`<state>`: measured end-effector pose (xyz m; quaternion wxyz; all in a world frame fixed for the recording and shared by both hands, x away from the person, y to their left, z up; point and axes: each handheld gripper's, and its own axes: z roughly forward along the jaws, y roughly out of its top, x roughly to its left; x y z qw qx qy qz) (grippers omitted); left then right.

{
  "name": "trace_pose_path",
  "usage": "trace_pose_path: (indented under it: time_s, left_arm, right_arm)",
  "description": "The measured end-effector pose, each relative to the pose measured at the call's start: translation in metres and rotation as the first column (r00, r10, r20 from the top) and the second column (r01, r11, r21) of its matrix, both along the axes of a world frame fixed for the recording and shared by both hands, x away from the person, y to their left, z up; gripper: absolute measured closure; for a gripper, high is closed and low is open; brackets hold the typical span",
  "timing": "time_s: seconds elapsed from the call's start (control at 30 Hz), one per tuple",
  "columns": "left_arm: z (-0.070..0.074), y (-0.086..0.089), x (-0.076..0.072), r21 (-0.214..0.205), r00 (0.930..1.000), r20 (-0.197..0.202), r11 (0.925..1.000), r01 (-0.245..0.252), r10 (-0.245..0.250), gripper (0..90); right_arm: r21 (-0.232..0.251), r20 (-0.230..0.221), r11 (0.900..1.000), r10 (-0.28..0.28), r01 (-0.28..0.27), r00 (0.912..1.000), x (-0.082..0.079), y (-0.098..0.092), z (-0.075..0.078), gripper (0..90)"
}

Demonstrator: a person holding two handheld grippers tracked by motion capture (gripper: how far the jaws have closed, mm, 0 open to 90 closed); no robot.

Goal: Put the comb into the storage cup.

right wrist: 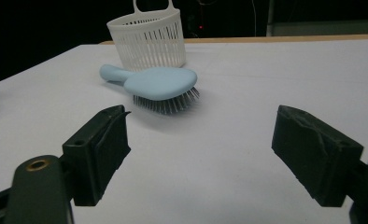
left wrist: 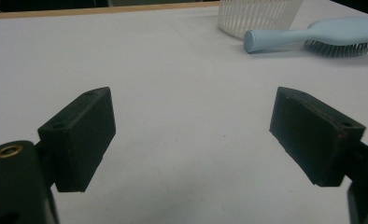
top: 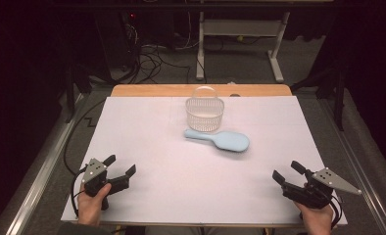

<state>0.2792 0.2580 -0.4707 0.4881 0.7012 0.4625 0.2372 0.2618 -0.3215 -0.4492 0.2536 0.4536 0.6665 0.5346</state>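
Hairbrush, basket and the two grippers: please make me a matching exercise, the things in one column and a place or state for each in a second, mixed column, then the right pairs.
Things:
1. hairbrush
2. basket
3. left gripper
4. right gripper

Descriptions:
A. white, slatted, stands upright with a handle on top
B. jaws open, at the near right corner of the table
C. light blue, lies bristles down
D. jaws open, at the near left corner of the table

Pairs: 1-C, 2-A, 3-D, 4-B

High view: overhead, facing forward across the whole surface (top: 156, 147); both gripper views: low, near the surface, sharing the hairbrush (left wrist: 313, 36) and basket (right wrist: 149, 39).
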Motion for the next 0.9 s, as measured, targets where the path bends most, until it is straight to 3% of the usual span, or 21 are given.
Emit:
trace_pose_path:
  time_s: [0.9]
  left_arm:
    - [0.0000,-0.0001,0.0002,0.007,1.0000,0.005,1.0000,-0.006,0.006,15.3]
  right_arm:
    - [-0.008,0.004,1.0000,0.005,-0.005,1.0000,-0.0008,0.0010,0.0007,19.7]
